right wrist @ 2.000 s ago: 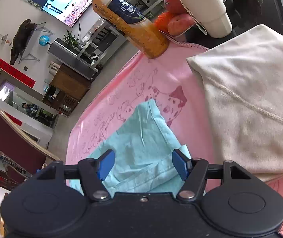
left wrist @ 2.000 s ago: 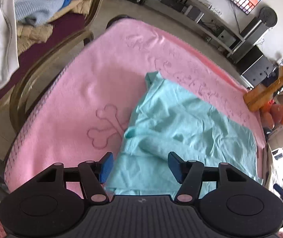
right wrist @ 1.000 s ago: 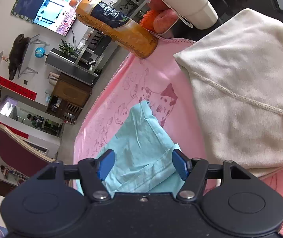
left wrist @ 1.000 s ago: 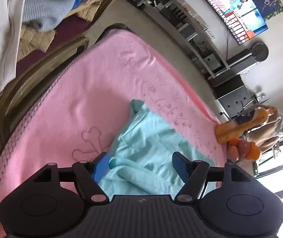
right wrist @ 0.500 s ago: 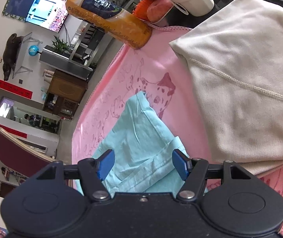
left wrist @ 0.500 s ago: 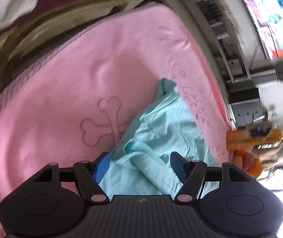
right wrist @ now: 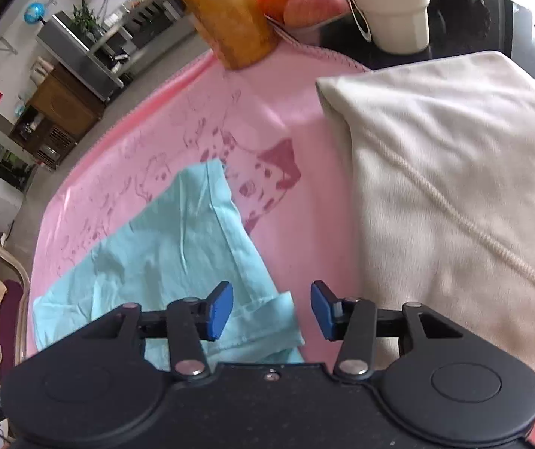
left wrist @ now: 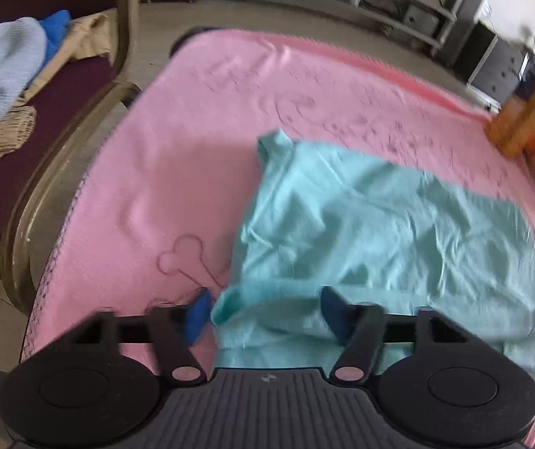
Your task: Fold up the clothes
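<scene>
Since a second ago both views have swung; the teal shirt (left wrist: 379,232) lies partly folded on the pink surface (left wrist: 192,142). Left tool (left wrist: 263,308) and right tool (right wrist: 271,308) gape wide over its near edge; folds remain.

Left view motion-blurred; teal garment (left wrist: 379,224) near edge hidden behind hand-held gripper body; orange bottle (right wrist: 226,18) top cropped.

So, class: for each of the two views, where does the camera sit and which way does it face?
Left wrist: on the left gripper, facing along its open fingers at the teal garment on the pink blanket.
Right wrist: on the right gripper, open, facing the garment's corner, beside a cream cloth.
Shared: garment, blanket, orange bottle.
</scene>
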The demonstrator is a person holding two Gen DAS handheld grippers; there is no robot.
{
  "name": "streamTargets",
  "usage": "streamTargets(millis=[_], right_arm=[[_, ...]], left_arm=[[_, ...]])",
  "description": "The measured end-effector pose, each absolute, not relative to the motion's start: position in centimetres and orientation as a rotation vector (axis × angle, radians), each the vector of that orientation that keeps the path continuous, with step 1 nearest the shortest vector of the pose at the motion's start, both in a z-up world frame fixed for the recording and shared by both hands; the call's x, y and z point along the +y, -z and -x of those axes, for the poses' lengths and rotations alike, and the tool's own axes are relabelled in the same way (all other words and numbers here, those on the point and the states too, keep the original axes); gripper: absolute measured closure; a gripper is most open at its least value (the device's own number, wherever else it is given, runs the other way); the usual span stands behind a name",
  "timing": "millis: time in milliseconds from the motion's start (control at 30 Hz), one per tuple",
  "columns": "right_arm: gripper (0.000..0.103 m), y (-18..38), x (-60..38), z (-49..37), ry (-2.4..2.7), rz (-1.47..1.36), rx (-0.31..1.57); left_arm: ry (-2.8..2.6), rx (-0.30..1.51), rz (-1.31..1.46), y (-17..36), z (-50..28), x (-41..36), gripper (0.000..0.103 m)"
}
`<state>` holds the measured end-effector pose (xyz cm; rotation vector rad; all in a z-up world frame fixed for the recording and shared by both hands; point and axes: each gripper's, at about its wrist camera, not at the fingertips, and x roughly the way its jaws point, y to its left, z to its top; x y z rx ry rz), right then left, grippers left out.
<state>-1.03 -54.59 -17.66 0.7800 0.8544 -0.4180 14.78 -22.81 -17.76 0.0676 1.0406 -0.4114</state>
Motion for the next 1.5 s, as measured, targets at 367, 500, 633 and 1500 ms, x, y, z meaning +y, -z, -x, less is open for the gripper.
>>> streamTargets(millis=[367, 500, 633, 1500], right_arm=[[0.100, 14.3, -51.9, 5.7, 0.235, -0.605, 0.773], [0.093, 16.0, -52.5, 7.2, 0.211, -0.590, 0.933], [0.080, 16.1, -54.0, 8.8, 0.248, -0.667, 0.887], [0.062, 16.8, -54.7, 6.9, 0.242, -0.953, 0.749]], left_arm=[[0.476, 0.940, -0.262, 16.1, -9.4, -20.7, 0.100], [0.410, 0.982, -0.204, 16.3, -9.4, -18.6, 0.092], [0.352, 1.032, -0.076, 16.5, -9.8, -16.1, 0.066], [0.638, 1.214, 0.663, 17.4, -12.4, -15.1, 0.056]])
